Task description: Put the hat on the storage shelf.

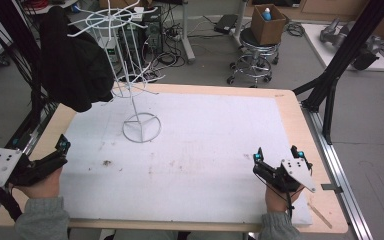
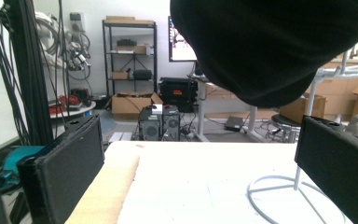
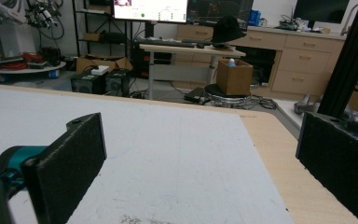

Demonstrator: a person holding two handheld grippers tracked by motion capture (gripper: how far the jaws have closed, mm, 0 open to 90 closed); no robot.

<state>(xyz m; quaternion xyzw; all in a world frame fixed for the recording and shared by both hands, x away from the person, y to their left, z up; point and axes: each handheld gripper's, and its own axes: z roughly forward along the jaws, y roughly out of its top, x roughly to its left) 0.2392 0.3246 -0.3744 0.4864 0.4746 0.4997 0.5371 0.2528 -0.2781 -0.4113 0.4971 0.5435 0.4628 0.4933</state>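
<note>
- I see the table spread with a white mat, stained near its front middle.
- At about 10 o'clock on the mat stands the white wire rack. Its long axis is its pole, which runs upright from a ring base to spoked arms at the top.
- A black garment hangs from the rack's 9 o'clock side, drooping past the table's far left edge. From the left gripper view it looms overhead at 1 o'clock.
- My left gripper sits at 8 o'clock on the table, at the mat's left edge, aimed toward the rack. Its jaws stand wide apart with nothing between them.
- My right gripper sits at 4 o'clock, well apart from the rack, pointing away over the mat. Its jaws are also spread wide and hold nothing.
</note>
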